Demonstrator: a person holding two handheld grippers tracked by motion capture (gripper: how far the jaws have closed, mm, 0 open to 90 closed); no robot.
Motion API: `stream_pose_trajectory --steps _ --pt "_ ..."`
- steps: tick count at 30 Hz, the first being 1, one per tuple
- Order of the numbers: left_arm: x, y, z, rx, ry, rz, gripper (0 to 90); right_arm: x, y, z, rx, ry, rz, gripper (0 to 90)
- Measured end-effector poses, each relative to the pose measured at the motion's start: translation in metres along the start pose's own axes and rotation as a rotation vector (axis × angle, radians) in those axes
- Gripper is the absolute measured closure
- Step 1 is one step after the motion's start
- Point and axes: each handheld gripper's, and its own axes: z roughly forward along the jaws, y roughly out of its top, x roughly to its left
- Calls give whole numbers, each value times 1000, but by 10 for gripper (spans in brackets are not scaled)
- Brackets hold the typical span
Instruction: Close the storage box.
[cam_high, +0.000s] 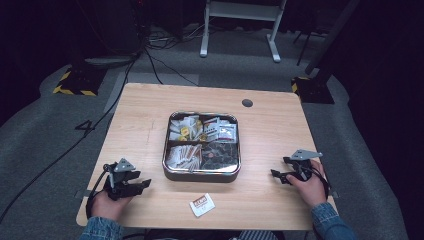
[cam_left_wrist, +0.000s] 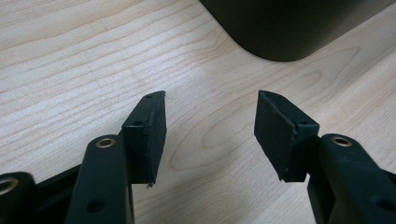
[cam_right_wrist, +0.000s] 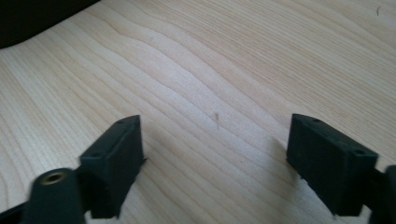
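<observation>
Overhead, loose packet (cam_high: 202, 205) beside tin (cam_high: 201, 173)

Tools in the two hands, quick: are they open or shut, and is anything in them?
Left tool: open, nothing between its jaws, just bare table.
Right tool: open, holding nothing, over bare table.

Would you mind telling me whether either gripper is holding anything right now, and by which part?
Nothing is held. The left gripper and the right gripper both have open jaws with only bare table between them.
</observation>
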Motion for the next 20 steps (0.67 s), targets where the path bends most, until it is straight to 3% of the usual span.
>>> stream_pose_trajectory --steps 5,20 --pt "0 0 0 0 -2 0 441 2 2 4 0 -6 6 100" --pt "1 0 0 -2 0 -3 442 2 2 4 4 -9 12 90"
